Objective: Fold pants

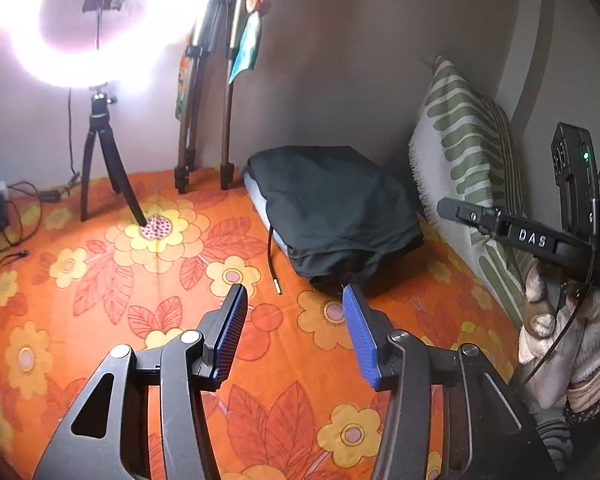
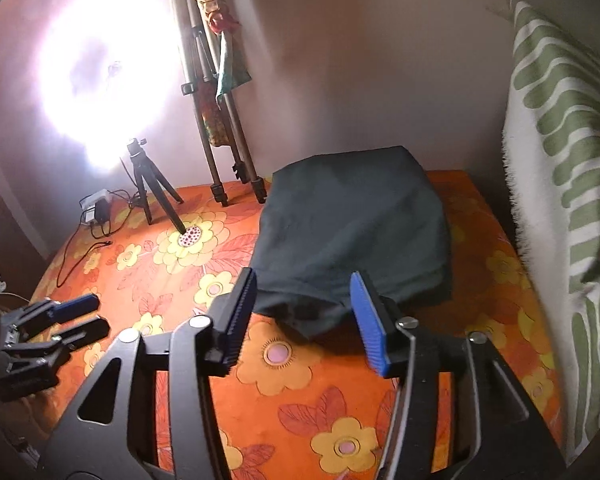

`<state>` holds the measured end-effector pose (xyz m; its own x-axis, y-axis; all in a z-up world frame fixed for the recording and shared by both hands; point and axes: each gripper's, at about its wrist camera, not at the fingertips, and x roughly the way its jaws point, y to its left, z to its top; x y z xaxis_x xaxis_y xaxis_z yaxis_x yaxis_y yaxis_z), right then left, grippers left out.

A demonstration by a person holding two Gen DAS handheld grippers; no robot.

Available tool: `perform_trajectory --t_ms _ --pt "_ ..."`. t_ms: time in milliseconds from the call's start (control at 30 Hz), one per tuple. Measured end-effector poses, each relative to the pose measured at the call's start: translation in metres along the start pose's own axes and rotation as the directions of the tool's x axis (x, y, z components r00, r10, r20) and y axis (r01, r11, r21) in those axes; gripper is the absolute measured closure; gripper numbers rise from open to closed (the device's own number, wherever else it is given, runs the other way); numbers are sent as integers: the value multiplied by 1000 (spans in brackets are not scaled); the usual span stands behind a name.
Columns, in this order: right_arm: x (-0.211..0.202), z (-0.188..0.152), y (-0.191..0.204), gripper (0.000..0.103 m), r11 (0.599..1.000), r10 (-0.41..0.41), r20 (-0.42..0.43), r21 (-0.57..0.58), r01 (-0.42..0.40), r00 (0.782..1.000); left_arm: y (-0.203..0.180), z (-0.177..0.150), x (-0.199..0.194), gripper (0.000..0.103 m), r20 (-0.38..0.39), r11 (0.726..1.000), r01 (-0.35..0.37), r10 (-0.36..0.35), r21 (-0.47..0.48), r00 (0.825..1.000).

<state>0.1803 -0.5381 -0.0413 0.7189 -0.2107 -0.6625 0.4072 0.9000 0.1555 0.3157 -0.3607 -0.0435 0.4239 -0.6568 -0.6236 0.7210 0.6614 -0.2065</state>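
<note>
The pants (image 2: 352, 236), dark and folded into a compact rectangular bundle, lie on the orange floral bedsheet (image 2: 292, 408) toward the wall, beside the green-and-white patterned pillow (image 2: 556, 152). In the left wrist view the bundle's far side sits on a pale blue-grey item, only a thin strip of which shows; what it is cannot be determined. A black drawstring (image 1: 271, 258) with a metal tip trails from the bundle's left edge onto the sheet. The left gripper (image 1: 296, 336) is released: its jaws stand apart above the sheet with nothing between the pads, short of the bundle's near edge. The right gripper (image 2: 304, 320) is likewise released, jaws apart and empty; the bundle's near fold appears in the gap between the fingers, but the pads do not press on it, and whether a fingertip touches the cloth cannot be told. In the left wrist view the right gripper's fingers are cut off, with only its body, lettered "DAS", visible at the right edge. A gloved hand (image 1: 540, 312) shows below it, partly hidden. The ring light (image 1: 80, 20) on its small tripod (image 1: 100, 160) is overexposed, washing out the wall behind it. A taller tripod (image 2: 224, 120) leans against the wall with cloth draped on it, its top cropped. A charger and cables (image 2: 98, 210) lie at the sheet's far left.
</note>
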Motion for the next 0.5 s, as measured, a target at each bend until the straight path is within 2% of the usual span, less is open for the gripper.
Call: perform_trajectory --t_ms 67,200,300,400,467,500 --pt "-5 -6 1 49 1000 -12 1 -7 12 1000 -2 -2 -6 48 13 1000 -2 2 0 1000" --pt "-18 -15 4 42 999 -35 22 -6 35 999 -6 -6 -14 47 28 1000 -12 11 4 1000" --pt "-26 -24 7 42 998 -64 37 -13 65 997 -9 -9 -18 46 32 1000 -4 3 5 999" --pt "-31 -32 12 40 994 -105 47 -23 106 993 -12 -15 -22 39 39 1000 -4 3 8 999" --pt "-36 -39 14 22 990 -136 64 -18 137 989 -15 -20 -23 39 40 1000 -7 6 15 999" --pt "-40 -42 16 20 988 -153 81 -14 155 985 -16 -22 -23 38 40 1000 -11 10 21 999"
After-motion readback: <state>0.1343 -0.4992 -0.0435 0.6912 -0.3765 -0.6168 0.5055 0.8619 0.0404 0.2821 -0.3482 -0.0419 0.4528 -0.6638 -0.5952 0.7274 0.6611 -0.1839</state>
